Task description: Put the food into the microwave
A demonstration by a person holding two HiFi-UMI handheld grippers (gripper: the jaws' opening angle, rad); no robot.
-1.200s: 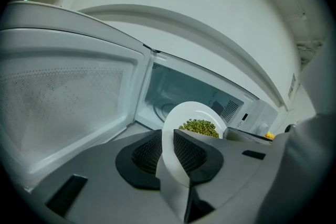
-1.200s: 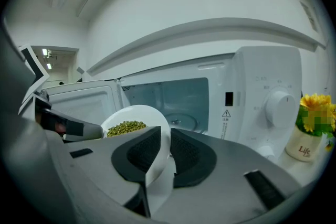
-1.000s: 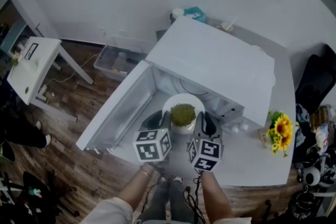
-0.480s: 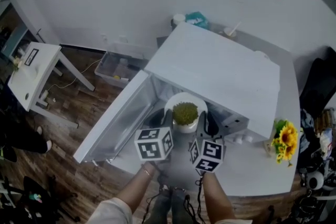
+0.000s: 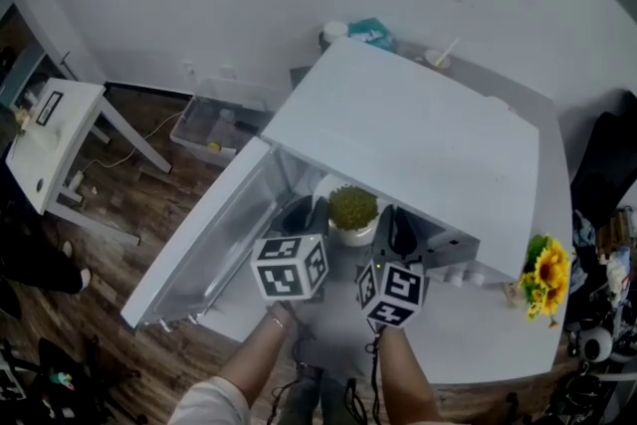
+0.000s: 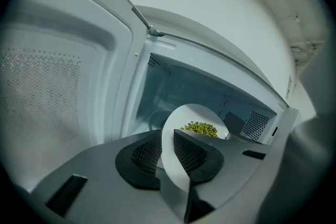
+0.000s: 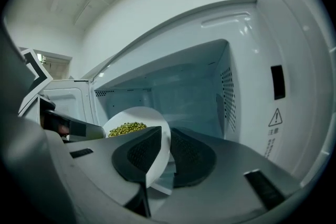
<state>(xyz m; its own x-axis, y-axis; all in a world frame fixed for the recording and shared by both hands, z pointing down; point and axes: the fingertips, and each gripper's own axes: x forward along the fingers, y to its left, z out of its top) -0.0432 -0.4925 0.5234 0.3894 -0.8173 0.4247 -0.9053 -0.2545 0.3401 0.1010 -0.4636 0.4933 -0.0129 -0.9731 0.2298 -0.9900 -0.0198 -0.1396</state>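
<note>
A white plate (image 5: pixel 348 234) heaped with green food (image 5: pixel 352 207) hangs at the mouth of the white microwave (image 5: pixel 398 134), partly under its top edge. My left gripper (image 5: pixel 304 214) is shut on the plate's left rim. My right gripper (image 5: pixel 395 229) pinches the right rim, its jaws still closing on it. In the left gripper view the plate (image 6: pixel 197 115) with the food (image 6: pixel 200 128) sits between the pads of the left gripper (image 6: pixel 167 152), with the cavity behind. In the right gripper view the rim (image 7: pixel 137 115) runs between the pads of the right gripper (image 7: pixel 165 152).
The microwave door (image 5: pixel 209 244) swings wide open to the left. Sunflowers (image 5: pixel 545 274) stand on the white counter (image 5: pixel 488 333) at the right. A clear bin (image 5: pixel 214 129) lies on the wooden floor, and a white side table (image 5: pixel 45 139) stands far left.
Both grippers have carried the plate forward, from in front of the microwave opening to partly inside it, under the top edge.
</note>
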